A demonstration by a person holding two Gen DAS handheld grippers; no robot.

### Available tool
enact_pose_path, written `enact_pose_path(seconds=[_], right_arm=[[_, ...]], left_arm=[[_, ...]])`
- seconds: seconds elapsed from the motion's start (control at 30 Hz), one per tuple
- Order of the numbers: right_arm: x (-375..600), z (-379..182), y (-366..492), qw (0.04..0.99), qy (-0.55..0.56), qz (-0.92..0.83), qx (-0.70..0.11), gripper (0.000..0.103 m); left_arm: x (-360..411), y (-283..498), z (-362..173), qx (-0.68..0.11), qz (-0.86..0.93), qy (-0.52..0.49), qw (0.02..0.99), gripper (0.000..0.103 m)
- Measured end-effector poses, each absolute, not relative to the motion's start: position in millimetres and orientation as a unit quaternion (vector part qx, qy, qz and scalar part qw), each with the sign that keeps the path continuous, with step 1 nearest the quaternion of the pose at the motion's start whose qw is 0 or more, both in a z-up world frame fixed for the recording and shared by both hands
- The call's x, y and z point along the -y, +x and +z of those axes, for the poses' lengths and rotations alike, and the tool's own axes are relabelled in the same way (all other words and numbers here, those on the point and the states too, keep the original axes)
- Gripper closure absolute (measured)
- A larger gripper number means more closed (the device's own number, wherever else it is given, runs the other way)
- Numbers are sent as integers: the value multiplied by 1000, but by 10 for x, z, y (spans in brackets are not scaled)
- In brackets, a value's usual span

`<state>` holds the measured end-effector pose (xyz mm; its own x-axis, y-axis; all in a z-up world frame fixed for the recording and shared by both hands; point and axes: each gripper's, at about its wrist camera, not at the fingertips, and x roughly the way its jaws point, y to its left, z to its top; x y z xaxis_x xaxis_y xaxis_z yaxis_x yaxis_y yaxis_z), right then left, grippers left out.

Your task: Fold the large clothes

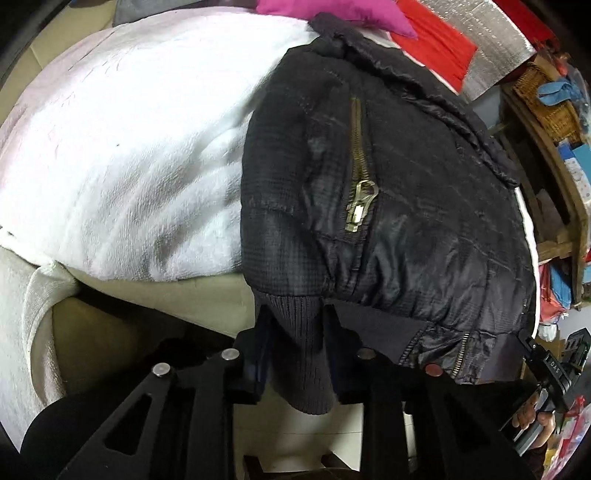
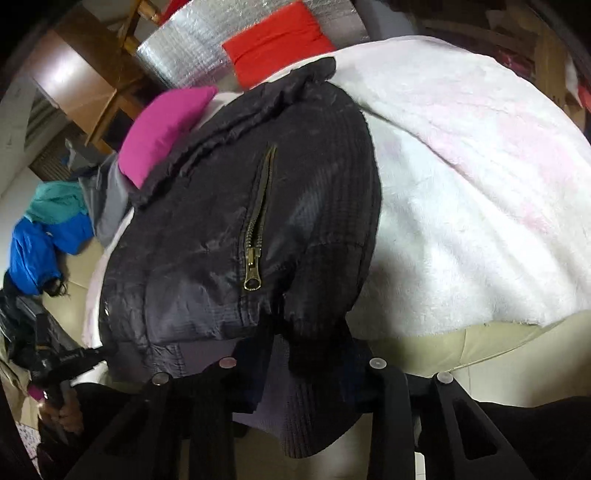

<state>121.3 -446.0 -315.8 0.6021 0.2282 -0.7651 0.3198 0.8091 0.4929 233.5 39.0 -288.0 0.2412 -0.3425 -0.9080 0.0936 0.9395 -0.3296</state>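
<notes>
A black padded jacket (image 1: 388, 192) with brass pocket zippers lies folded on a white fluffy blanket (image 1: 140, 147); its ribbed hem hangs over the near edge. My left gripper (image 1: 295, 325) is shut on the jacket's ribbed cuff (image 1: 299, 354) at the near corner. In the right wrist view the same jacket (image 2: 236, 221) lies on the blanket (image 2: 472, 192), and my right gripper (image 2: 314, 350) is shut on its ribbed hem (image 2: 314, 398). Each gripper shows at the edge of the other's view, the right one (image 1: 554, 373) and the left one (image 2: 62, 365).
A magenta cushion (image 1: 332, 14) and a red cushion (image 1: 439, 40) lie behind the jacket beside a silver foil sheet (image 2: 184, 48). A beige sofa edge (image 1: 110, 325) lies under the blanket. Blue and teal clothes (image 2: 44, 236) lie at left. Wooden shelves (image 1: 554, 122) stand at right.
</notes>
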Motion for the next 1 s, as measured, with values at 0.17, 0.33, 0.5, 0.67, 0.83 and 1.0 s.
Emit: enact_pose_path(seconds=[0.17, 0.33, 0.5, 0.67, 0.83, 1.0], right_arm=[[4432, -3339, 1273, 820, 318, -38, -473, 26], [4186, -3225, 1312, 835, 254, -16, -488, 76], [4170, -2750, 1197, 860, 259, 22, -440, 86], [4204, -2218, 1256, 885, 267, 73, -376, 88], [4442, -1885, 1534, 899, 292, 86, -313, 91], [4767, -1624, 2022, 912, 310, 66, -260, 91]], left_arm=[[-366, 2365, -2981, -623, -137, -103, 763, 32], [-240, 2291, -2934, -610, -148, -64, 776, 85], [-235, 2211, -2614, -575, -180, -65, 796, 94], [-344, 2282, -2032, -526, -238, -107, 809, 94], [-305, 2694, -1451, -476, -282, -142, 821, 94], [-95, 3431, -1258, -455, -276, -162, 831, 94]])
